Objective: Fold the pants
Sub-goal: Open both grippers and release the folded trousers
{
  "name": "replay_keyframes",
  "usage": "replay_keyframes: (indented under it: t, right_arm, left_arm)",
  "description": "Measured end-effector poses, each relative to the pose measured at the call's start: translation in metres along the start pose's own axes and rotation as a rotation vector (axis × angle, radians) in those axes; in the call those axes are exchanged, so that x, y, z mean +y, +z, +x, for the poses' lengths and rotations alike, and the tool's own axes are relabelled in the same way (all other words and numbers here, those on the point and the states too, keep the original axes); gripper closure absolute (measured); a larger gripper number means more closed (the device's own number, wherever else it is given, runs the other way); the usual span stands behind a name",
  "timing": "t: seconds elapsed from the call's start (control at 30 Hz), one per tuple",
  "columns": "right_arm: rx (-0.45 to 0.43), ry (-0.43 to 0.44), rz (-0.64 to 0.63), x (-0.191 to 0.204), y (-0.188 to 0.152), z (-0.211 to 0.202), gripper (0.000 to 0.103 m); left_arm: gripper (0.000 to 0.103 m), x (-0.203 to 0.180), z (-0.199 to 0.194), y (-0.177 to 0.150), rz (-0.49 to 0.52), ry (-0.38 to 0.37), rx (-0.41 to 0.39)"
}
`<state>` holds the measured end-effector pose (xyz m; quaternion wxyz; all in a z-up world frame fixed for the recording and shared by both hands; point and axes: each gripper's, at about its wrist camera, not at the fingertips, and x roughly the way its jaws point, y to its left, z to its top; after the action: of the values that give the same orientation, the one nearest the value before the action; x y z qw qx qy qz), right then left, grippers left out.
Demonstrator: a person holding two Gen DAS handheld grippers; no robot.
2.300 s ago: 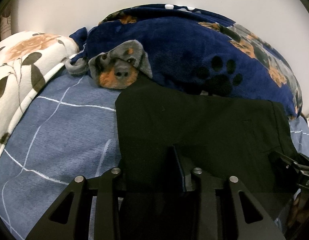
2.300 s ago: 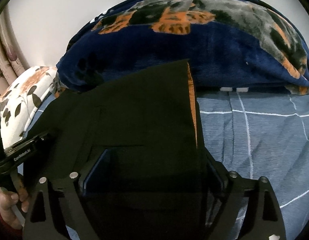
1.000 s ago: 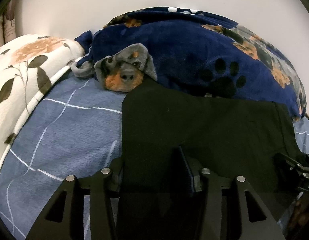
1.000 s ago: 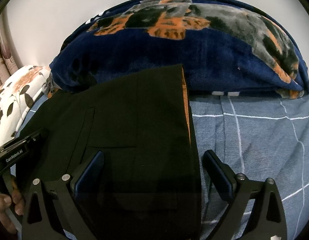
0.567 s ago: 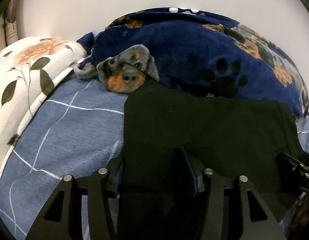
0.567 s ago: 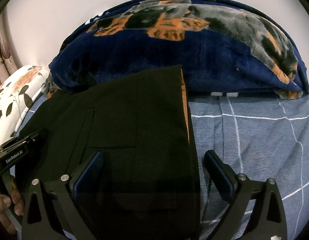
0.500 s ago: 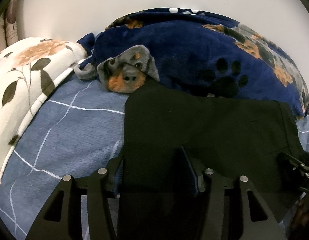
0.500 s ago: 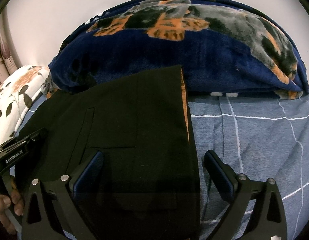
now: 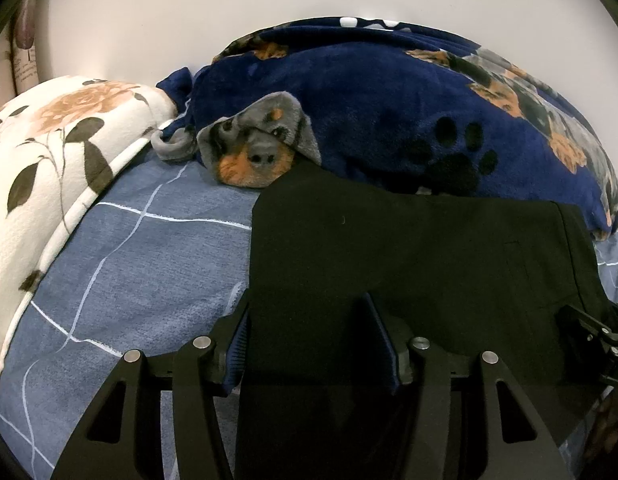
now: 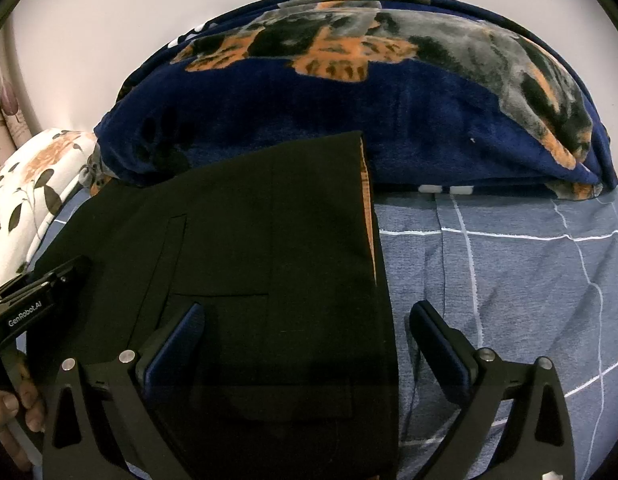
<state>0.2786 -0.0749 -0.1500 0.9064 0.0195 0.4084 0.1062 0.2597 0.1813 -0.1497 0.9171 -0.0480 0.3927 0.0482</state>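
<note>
Black pants [image 9: 409,256] lie folded flat on the blue checked bedsheet [image 9: 149,264], their far edge against a navy dog-print blanket. In the right wrist view the pants [image 10: 269,248] show a back pocket and an orange inner edge on the right. My left gripper [image 9: 309,332] is open, its fingers astride the pants' near left corner. My right gripper [image 10: 309,336] is wide open, its fingers either side of the pants' near right edge. Neither holds the cloth.
A navy blanket [image 9: 389,112] with dog faces and paw prints is heaped along the white wall behind the pants. A white floral quilt [image 9: 49,152] lies at the left. The other gripper's body [image 10: 25,304] and a hand show at the left of the right wrist view.
Both grippers have opened and let go of the pants, the right one first and wider. The pants now lie still on the bed. Both cameras drew back slightly.
</note>
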Motion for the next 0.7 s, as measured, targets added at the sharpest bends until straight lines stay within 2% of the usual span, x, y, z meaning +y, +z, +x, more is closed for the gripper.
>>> replay_keyframes:
  t: [0.33, 0.47, 0.6, 0.7]
  right_arm:
    - [-0.002, 0.0, 0.009, -0.003, 0.0, 0.001, 0.001]
    - [-0.005, -0.029, 0.017, -0.004, 0.001, -0.002, 0.001]
    - [-0.082, -0.051, 0.013, 0.003, -0.005, -0.038, 0.001]
    - [-0.116, -0.026, 0.015, 0.008, -0.013, -0.066, 0.001]
  left_arm:
    - [0.041, 0.001, -0.003, 0.0, 0.0, 0.04, -0.014]
    - [0.04, 0.0, -0.013, -0.001, -0.003, 0.095, -0.037]
    - [0.027, 0.005, -0.035, -0.006, -0.043, 0.109, -0.058]
    - [0.022, 0.005, -0.058, -0.01, -0.04, 0.143, -0.091]
